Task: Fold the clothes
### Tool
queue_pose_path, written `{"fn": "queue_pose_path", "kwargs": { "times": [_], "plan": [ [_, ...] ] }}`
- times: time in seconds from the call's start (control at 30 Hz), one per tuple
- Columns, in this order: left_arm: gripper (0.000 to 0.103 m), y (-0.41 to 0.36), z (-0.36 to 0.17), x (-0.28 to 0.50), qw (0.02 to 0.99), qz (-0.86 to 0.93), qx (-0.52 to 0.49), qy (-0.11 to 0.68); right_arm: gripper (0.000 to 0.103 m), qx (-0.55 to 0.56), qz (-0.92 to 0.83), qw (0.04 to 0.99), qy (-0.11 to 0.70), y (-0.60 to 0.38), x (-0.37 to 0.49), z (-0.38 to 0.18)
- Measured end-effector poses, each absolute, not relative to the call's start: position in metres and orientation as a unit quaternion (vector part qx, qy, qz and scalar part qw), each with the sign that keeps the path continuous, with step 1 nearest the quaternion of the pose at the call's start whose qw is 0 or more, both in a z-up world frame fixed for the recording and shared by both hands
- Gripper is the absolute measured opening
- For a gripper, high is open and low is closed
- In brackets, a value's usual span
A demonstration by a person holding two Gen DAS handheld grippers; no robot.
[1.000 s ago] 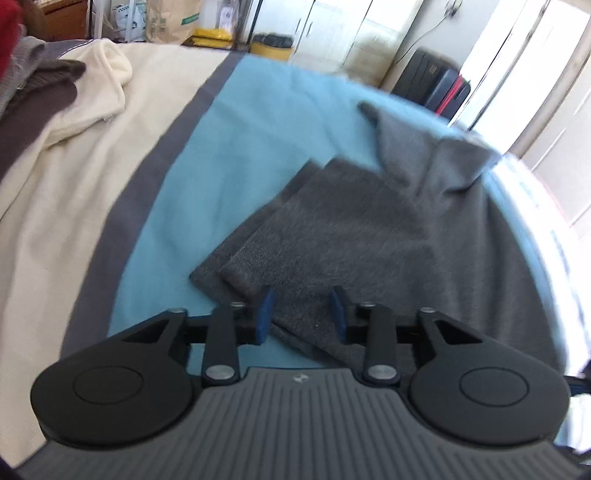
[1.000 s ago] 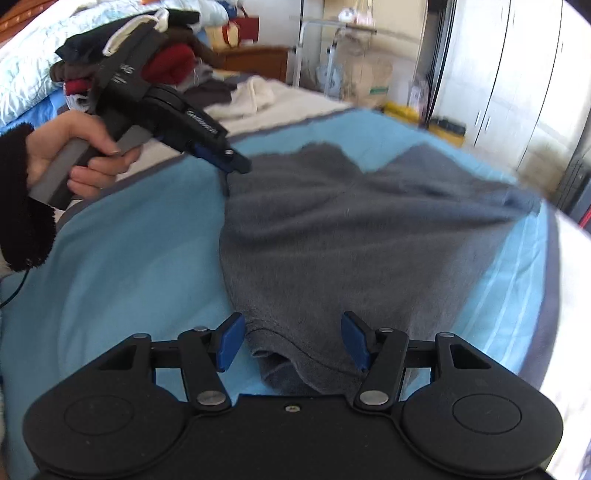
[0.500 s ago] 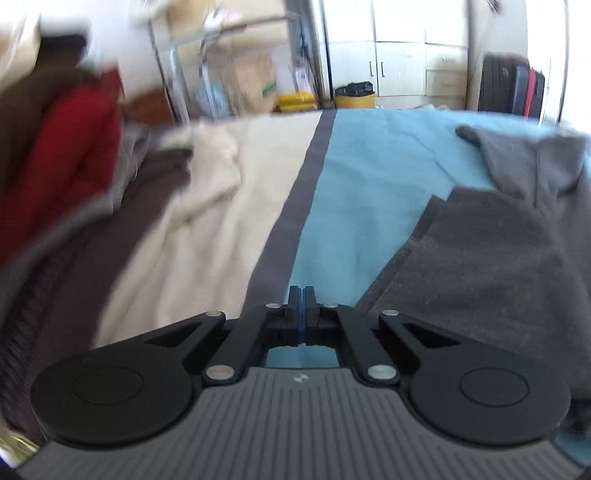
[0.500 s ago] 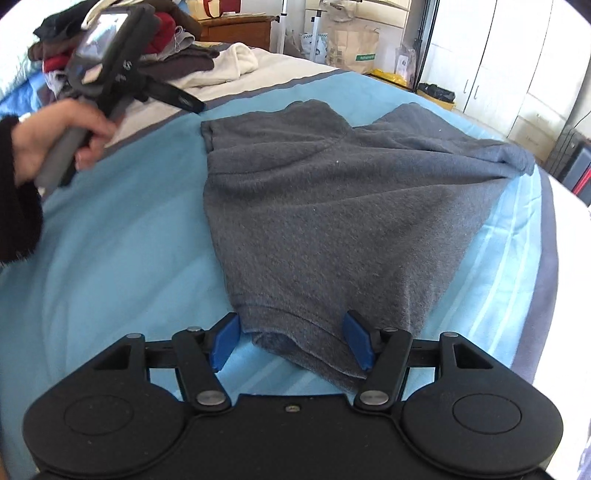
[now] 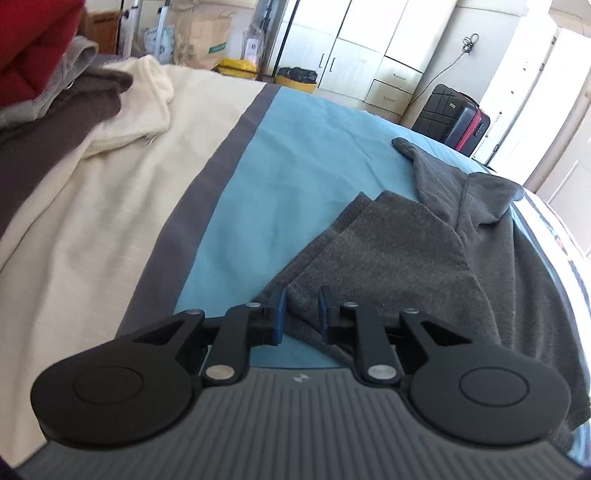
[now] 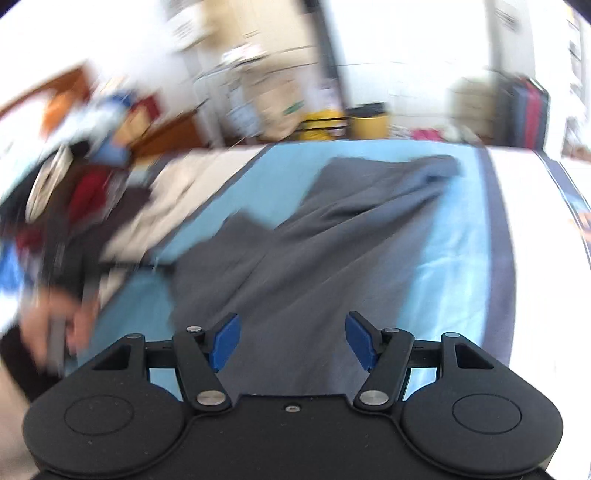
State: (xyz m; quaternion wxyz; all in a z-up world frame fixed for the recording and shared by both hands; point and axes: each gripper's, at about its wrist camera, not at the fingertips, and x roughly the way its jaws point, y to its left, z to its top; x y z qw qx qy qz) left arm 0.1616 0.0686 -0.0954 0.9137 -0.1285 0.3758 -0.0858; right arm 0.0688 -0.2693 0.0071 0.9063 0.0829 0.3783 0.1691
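Looking through the left wrist view, I see my left gripper [image 5: 301, 314] with jaws parted around a corner of the grey garment [image 5: 399, 258], partly folded on the blue sheet [image 5: 295, 166]; folding looks unfinished

Right wrist view is blurred: right gripper [image 6: 291, 341] gapes wide, holding nothing, above that garment [image 6: 314, 258]

A lived-in home bedroom, bed [image 5: 303, 155] spread with a blue and cream cover, heap of clothes [image 5: 55, 92] at its far end, white built-in wardrobes [image 5: 373, 59] along the wall, a black suitcase [image 5: 454, 118] standing upright, paper sacks [image 5: 199, 33] and a yellow bin [image 5: 295, 79] behind
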Motion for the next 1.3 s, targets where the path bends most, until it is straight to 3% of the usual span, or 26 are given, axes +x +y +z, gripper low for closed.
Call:
{"fn": "queue_pose_path", "kwargs": {
  "times": [0.1,0.17,0.23,0.27,0.33,0.63,0.7,0.8,0.83,1.0,1.03,1.07,1.13,1.23,1.3],
  "plan": [
    [0.032,0.064,-0.097,0.165,0.920,-0.093,-0.114,0.363,0.068,0.085,0.160,0.902,0.392,-0.273,0.073,-0.006],
    [0.033,0.062,-0.097,0.165,0.922,-0.095,-0.111,0.360,0.068,0.075,0.160,0.899,0.400,-0.272,0.071,-0.013],
    [0.029,0.058,-0.097,0.165,0.924,-0.095,-0.100,0.356,0.068,0.065,0.160,0.896,0.408,-0.271,0.069,-0.021],
    [0.016,0.054,-0.097,0.164,0.927,-0.092,-0.081,0.355,0.068,0.061,0.160,0.895,0.412,-0.270,0.069,-0.024],
    [0.002,0.044,-0.096,0.163,0.932,-0.070,-0.026,0.355,0.068,0.051,0.160,0.892,0.420,-0.269,0.067,-0.032],
    [0.001,0.070,-0.062,0.153,0.954,-0.002,-0.057,0.295,0.069,0.017,0.158,0.882,0.444,-0.264,0.057,-0.059],
    [0.000,0.074,-0.070,0.158,0.947,0.024,-0.061,0.315,0.069,0.009,0.158,0.883,0.442,-0.262,0.054,-0.060],
    [0.001,0.066,-0.089,0.163,0.931,0.086,0.018,0.354,0.070,-0.001,0.158,0.883,0.441,-0.260,0.053,-0.060],
    [0.001,0.073,-0.090,0.163,0.928,0.076,-0.013,0.364,0.070,0.010,0.160,0.882,0.444,-0.262,0.053,-0.060],
    [0.009,0.114,-0.088,0.159,0.897,-0.001,-0.206,0.392,0.079,0.126,0.179,0.861,0.460,-0.283,0.055,-0.061],
    [0.018,0.119,-0.089,0.158,0.889,-0.017,-0.232,0.395,0.080,0.157,0.184,0.854,0.461,-0.290,0.055,-0.063],
    [0.036,0.122,-0.091,0.156,0.881,-0.026,-0.256,0.398,0.080,0.182,0.190,0.848,0.461,-0.298,0.056,-0.064],
    [0.046,0.124,-0.096,0.153,0.869,-0.037,-0.293,0.397,0.079,0.226,0.197,0.837,0.458,-0.311,0.057,-0.068],
    [0.051,0.120,-0.098,0.152,0.856,-0.039,-0.328,0.397,0.078,0.282,0.195,0.822,0.454,-0.325,0.055,-0.073],
    [0.053,0.113,-0.097,0.152,0.856,-0.058,-0.327,0.395,0.071,0.290,0.198,0.819,0.454,-0.326,0.053,-0.075]
  ]
}}
